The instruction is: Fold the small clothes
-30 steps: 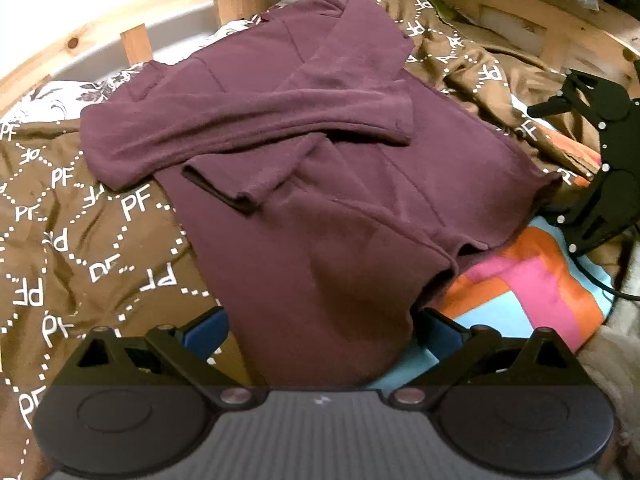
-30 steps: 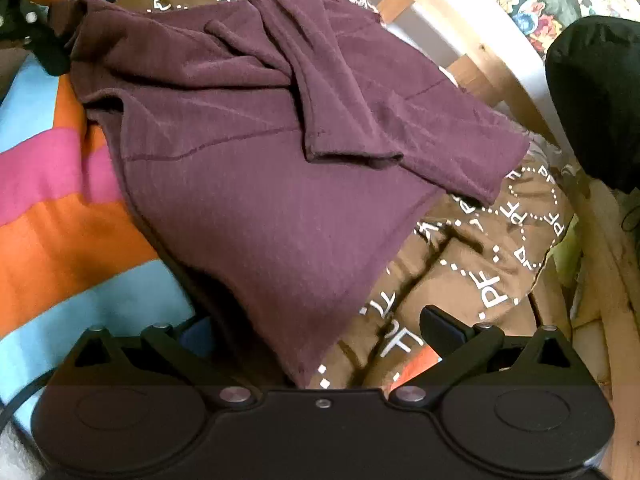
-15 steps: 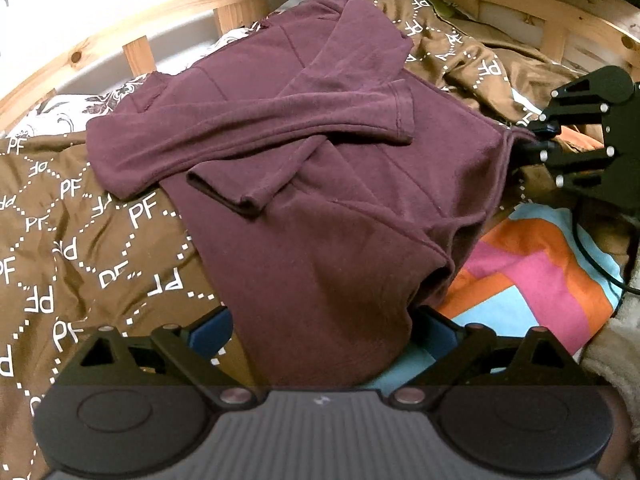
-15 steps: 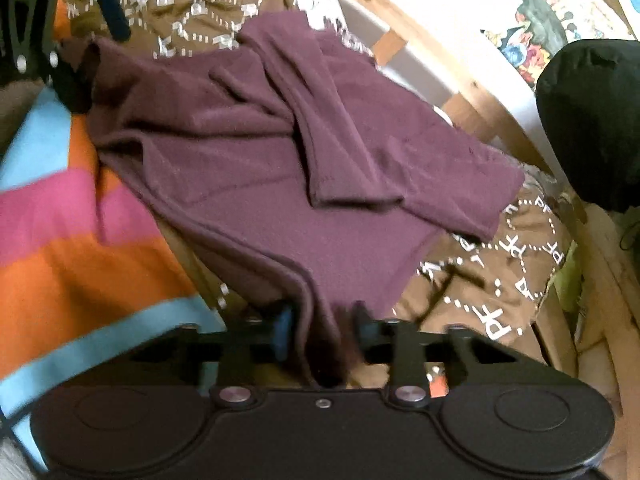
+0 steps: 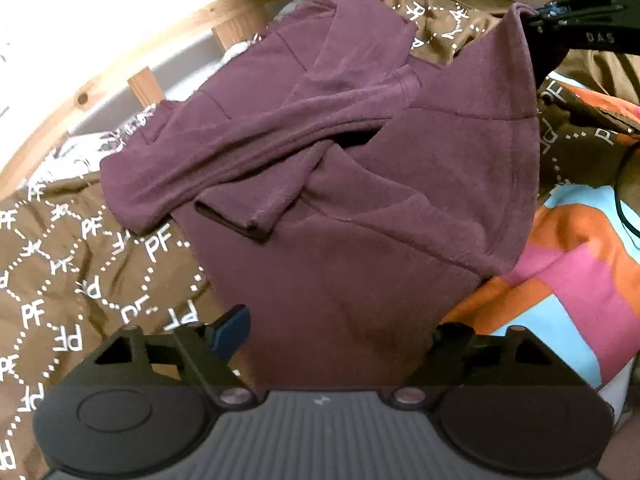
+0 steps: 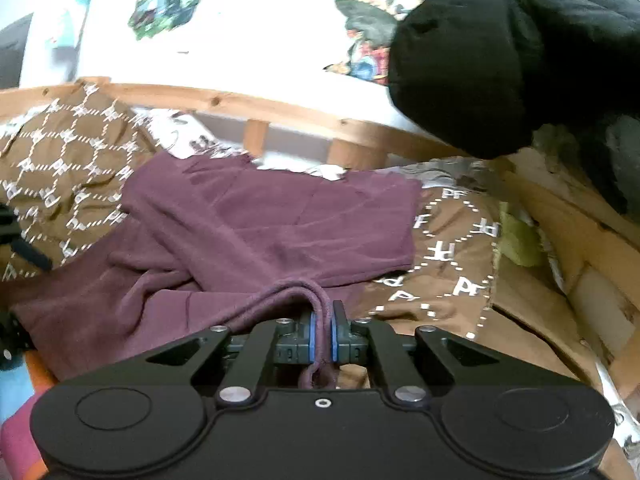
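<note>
A maroon long-sleeved sweater (image 5: 360, 184) lies on the bed with both sleeves folded across its chest. My right gripper (image 6: 321, 332) is shut on the sweater's (image 6: 256, 236) bottom hem corner and holds it lifted; it shows in the left wrist view (image 5: 560, 20) at the upper right, with the cloth hanging from it. My left gripper (image 5: 340, 340) is open, its fingers wide apart on either side of the hem's other end, which drapes between them.
The sweater rests on a brown duvet with white PF print (image 5: 72, 264). A striped orange, pink and blue blanket (image 5: 568, 280) lies to the right. A wooden bed rail (image 6: 280, 112) runs behind. A black padded object (image 6: 512, 52) hangs at the upper right.
My right gripper shut on the hem corner and lifted it up and toward the collar. My left gripper stayed open around the other hem end.
</note>
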`<action>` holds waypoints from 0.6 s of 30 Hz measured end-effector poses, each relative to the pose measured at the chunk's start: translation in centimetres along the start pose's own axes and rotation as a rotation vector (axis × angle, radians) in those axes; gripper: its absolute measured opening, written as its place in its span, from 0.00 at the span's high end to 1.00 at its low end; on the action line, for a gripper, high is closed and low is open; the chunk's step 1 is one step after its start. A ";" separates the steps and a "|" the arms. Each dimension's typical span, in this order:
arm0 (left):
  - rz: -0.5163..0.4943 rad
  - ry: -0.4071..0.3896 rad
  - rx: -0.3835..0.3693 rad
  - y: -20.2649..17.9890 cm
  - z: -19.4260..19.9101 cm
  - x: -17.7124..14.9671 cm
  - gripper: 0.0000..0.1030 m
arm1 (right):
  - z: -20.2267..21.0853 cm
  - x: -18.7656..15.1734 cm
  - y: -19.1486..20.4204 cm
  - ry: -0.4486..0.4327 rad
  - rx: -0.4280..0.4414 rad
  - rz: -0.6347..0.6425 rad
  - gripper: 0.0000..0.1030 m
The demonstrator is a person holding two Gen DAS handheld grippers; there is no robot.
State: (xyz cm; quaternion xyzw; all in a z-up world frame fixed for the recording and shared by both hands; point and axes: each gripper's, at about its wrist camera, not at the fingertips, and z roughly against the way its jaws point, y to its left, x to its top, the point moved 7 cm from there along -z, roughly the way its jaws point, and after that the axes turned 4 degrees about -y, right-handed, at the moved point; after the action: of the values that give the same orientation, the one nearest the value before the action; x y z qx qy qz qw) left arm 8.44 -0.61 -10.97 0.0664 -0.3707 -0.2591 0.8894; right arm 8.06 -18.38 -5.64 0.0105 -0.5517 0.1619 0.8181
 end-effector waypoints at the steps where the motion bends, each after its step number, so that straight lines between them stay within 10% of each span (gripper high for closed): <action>1: -0.007 -0.014 0.005 0.0 0.3 0.0 0.25 | 0.0 -0.1 -0.2 0.005 -0.003 -0.005 0.94; 5: -0.043 -0.069 0.053 0.3 1.8 0.1 0.44 | 0.0 -0.6 -0.2 0.015 -0.009 -0.005 0.94; 10: 0.007 -0.106 0.098 1.5 2.9 0.3 0.94 | 0.4 -0.9 0.3 0.008 -0.016 0.016 0.94; 18: 0.141 -0.243 0.129 4.9 6.9 1.8 0.96 | 2.6 0.6 2.3 -0.055 -0.043 0.132 0.95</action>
State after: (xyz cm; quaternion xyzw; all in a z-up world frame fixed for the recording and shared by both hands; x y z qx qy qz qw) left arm 6.70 3.15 -3.37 0.0655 -0.4954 -0.1779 0.8478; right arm 5.28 -16.59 -4.40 -0.0389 -0.5767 0.2034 0.7903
